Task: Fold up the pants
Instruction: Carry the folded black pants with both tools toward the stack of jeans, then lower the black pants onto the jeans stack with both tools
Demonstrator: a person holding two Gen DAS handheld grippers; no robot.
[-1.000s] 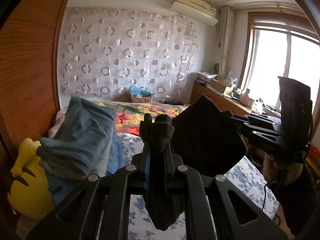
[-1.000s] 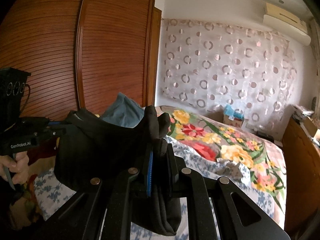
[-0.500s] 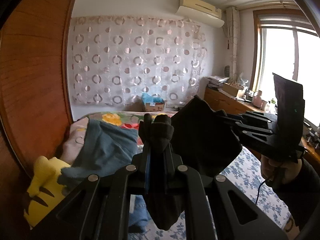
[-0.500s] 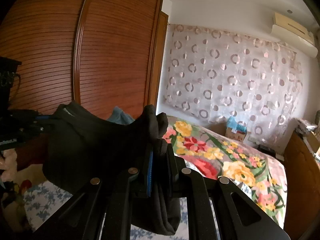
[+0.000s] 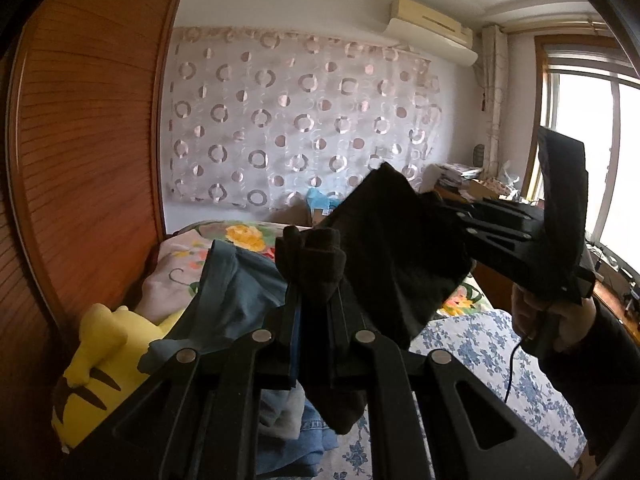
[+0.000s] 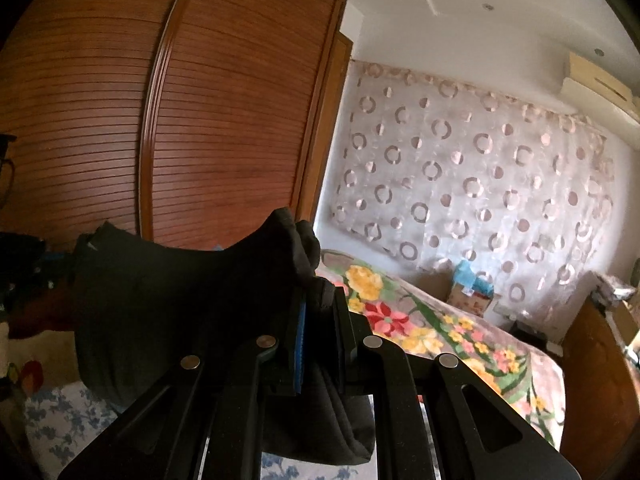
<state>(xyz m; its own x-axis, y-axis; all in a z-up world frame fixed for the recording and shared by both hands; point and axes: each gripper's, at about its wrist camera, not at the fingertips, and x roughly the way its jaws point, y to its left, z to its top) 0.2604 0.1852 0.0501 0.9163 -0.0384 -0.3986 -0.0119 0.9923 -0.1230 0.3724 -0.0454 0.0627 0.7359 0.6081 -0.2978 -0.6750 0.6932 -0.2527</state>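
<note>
Holding the black pants (image 5: 384, 248) up in the air between both tools, a person stands at the bed (image 5: 472, 340). Left gripper (image 5: 310, 276) has its jaws nearly closed, pinching a bunched wad of the dark fabric that pokes out above the fingertips and hangs in a fold below them. Right gripper (image 6: 316, 280) is the same: jaws almost together, clamped on another bunch of the same pants, with cloth sagging under the fingers. In the left wrist view the right gripper (image 5: 436, 200) shows from the side at the far edge of the garment, with the person's right hand (image 5: 548, 320) wrapped round its handle and a thin cable (image 5: 514, 364) dangling down. The cloth spans slack between the two grips, clear of the mattress, draping in a broad dark sheet. Below it lies a blue floral sheet (image 5: 492, 360), and further back a bright flowered quilt (image 6: 420, 328). Beside the left gripper sits a pile of clothes (image 5: 236, 292), teal and denim, with a yellow plush toy (image 5: 100, 344) next to it against the wooden wardrobe (image 6: 224, 120). A circle-patterned curtain (image 5: 296, 120) covers the back wall, an air conditioner (image 5: 432, 36) above it, a window (image 5: 592, 152) to the right.
</note>
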